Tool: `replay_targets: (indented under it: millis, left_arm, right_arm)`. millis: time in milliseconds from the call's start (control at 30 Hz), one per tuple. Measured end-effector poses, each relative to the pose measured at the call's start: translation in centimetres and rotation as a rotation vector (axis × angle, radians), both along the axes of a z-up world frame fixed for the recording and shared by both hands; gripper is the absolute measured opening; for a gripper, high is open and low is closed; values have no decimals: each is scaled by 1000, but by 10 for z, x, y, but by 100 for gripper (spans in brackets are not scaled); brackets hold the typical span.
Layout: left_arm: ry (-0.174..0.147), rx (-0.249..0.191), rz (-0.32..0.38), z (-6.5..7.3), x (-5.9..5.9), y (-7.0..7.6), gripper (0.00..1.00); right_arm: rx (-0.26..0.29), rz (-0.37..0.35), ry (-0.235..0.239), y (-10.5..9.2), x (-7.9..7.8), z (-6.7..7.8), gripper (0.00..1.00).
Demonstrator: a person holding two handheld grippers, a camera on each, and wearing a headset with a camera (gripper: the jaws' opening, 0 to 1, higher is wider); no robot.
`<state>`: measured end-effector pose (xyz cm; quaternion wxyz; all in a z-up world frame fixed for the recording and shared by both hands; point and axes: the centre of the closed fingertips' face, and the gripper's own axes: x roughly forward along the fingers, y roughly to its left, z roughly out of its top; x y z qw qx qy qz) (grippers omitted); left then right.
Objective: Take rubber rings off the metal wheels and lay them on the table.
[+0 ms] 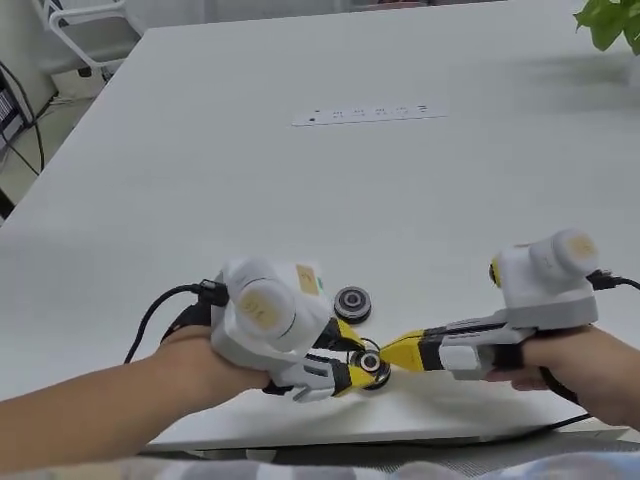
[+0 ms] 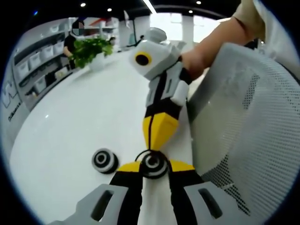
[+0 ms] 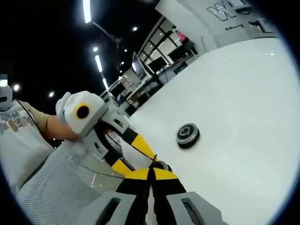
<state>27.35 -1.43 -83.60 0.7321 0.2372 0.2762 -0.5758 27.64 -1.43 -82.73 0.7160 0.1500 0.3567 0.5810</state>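
Observation:
A small metal wheel [image 1: 372,364] with a black rubber ring is held just above the white table [image 1: 300,200], near its front edge. My left gripper [image 1: 368,367] is shut on this wheel [image 2: 152,162], one yellow tip on each side. My right gripper [image 1: 388,356] comes in from the right, jaws pressed together at the wheel's rim, pinching the rubber ring. In the right gripper view its tips [image 3: 151,172] meet just below the wheel [image 3: 162,165]. A second wheel [image 1: 352,302] with its ring on lies flat on the table just behind.
A white power strip [image 1: 370,114] lies mid-table, far from the work. A green plant [image 1: 612,20] stands at the far right corner. A mesh chair back [image 2: 253,131] is close behind the front table edge. A black cable [image 1: 150,320] trails from the left gripper.

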Motion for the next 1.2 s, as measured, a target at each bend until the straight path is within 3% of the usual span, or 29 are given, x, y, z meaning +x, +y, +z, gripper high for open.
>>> replay_targets:
  millis: [100,267,367,567,667,967,1200]
  left_arm:
    - [23,-23,10,7,0,0,25]
    - [22,-50,31,17,0,5,28]
    - [48,-96,57,26,-1,6,35]
    - [36,-109,73,38,-2,20,42]
    - [47,-134,106,46,-1,26,50]
    - [2,-167,151,66,1,49,58]
    - [-15,-184,200,75,5,66,65]
  right_arm:
    - [7,0,-1,0,1,3,0]
    - [15,-5,-3,0,2,7,0]
    - [24,-10,-5,0,3,11,0]
    - [32,-6,-14,2,6,19,0]
    - [36,-3,-18,4,8,23,0]
    - [37,15,-32,12,12,30,0]
    - [36,32,-46,21,19,37,0]
